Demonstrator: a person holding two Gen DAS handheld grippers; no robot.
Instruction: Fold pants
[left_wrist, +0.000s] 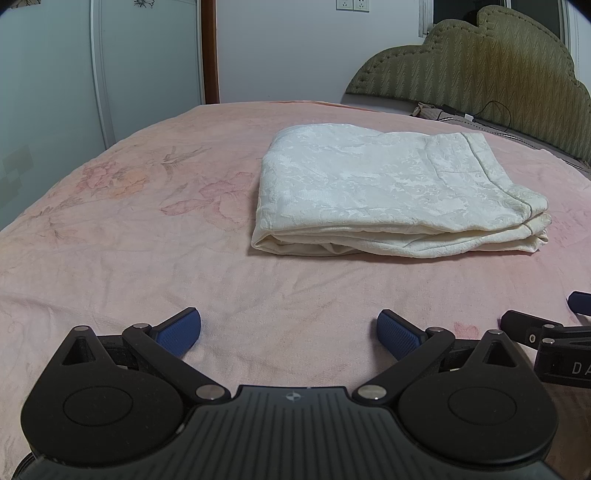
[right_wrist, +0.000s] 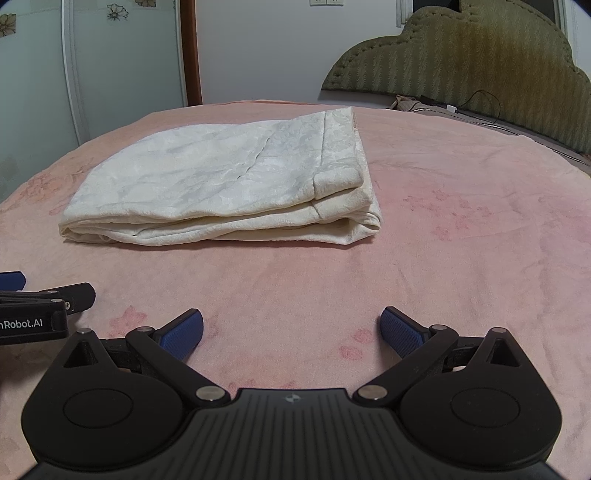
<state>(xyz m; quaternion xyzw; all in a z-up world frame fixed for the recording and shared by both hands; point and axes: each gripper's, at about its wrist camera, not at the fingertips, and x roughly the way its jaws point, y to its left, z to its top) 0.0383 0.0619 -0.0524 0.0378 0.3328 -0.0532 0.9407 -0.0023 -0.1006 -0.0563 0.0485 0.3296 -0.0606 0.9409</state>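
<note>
Pants, cream-white with a woven floral texture (left_wrist: 395, 192), lie folded into a thick rectangular stack on the pink floral bedspread (left_wrist: 147, 240), well ahead of both your tools and touching neither. From your left gripper (left_wrist: 289, 334) the stack sits ahead and a bit right; from your right gripper (right_wrist: 291, 332) the same pants (right_wrist: 229, 184) sit ahead and left. Layered edges of the stack face you, rounded fold on the side toward your left tool, hem band with a seam on the side toward your right one.

Your left gripper is spread wide, blue textured pads (left_wrist: 177, 334) far apart, nothing between them, only bare bedspread under the gap. Your right gripper is likewise spread wide and empty, its blue pads (right_wrist: 184, 332) over pink bedspread (right_wrist: 461, 258). Both tools hover low and side by side: part of your right one shows at the right edge of the left wrist view, part of your left one at the left edge of the right wrist view.

Beyond the pants: an olive quilted scalloped headboard (left_wrist: 480, 62) ahead right, a black cable (left_wrist: 495, 114) at its base, pale wardrobe doors (left_wrist: 55, 74) ahead left.
</note>
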